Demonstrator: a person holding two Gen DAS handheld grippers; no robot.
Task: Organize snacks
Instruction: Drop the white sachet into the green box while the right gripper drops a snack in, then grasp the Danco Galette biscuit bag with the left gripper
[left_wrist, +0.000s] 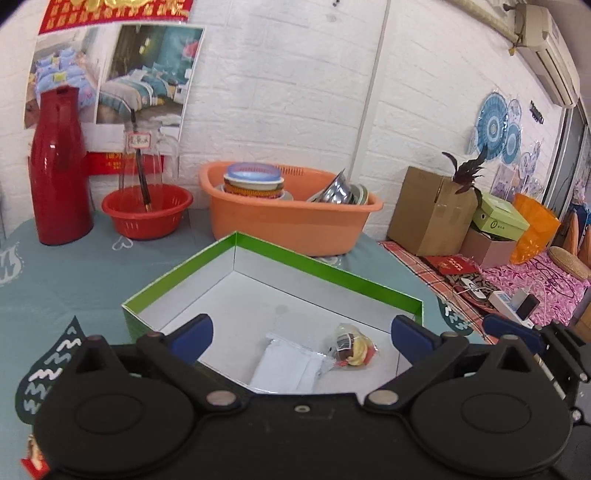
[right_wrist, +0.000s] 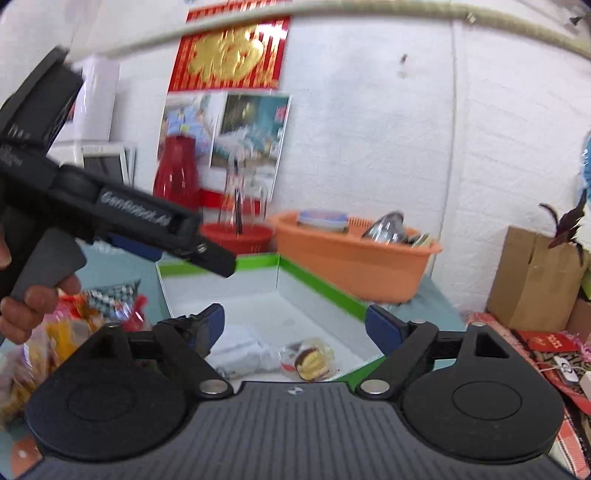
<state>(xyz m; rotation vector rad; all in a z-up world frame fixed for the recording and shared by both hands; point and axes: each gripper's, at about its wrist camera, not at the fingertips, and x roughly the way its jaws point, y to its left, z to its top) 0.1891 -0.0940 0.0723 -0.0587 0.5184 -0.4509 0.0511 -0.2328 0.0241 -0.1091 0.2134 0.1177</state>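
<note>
A green-rimmed white box (left_wrist: 325, 271) (right_wrist: 317, 284) stands on the teal tablecloth. Inside it lie a white packet (left_wrist: 288, 369) (right_wrist: 240, 350) and a clear-wrapped brown and yellow snack (left_wrist: 352, 349) (right_wrist: 312, 360). My left gripper (left_wrist: 301, 330) hovers over the box's near side, jaws wide apart, nothing between them. My right gripper (right_wrist: 293, 325) is over the box too, open and empty above the two snacks. In the right wrist view the left gripper's body (right_wrist: 122, 214) reaches in from the left, held by a hand (right_wrist: 33, 299). A pile of wrapped snacks (right_wrist: 74, 325) lies left of the box.
Behind the box stand an orange basin (left_wrist: 291, 218) with bowls, a red basket (left_wrist: 147, 212) holding a glass jug, and a red flask (left_wrist: 59, 170). To the right, cardboard boxes (left_wrist: 428, 210), a power strip (left_wrist: 509, 299) and cables lie on a patterned cover.
</note>
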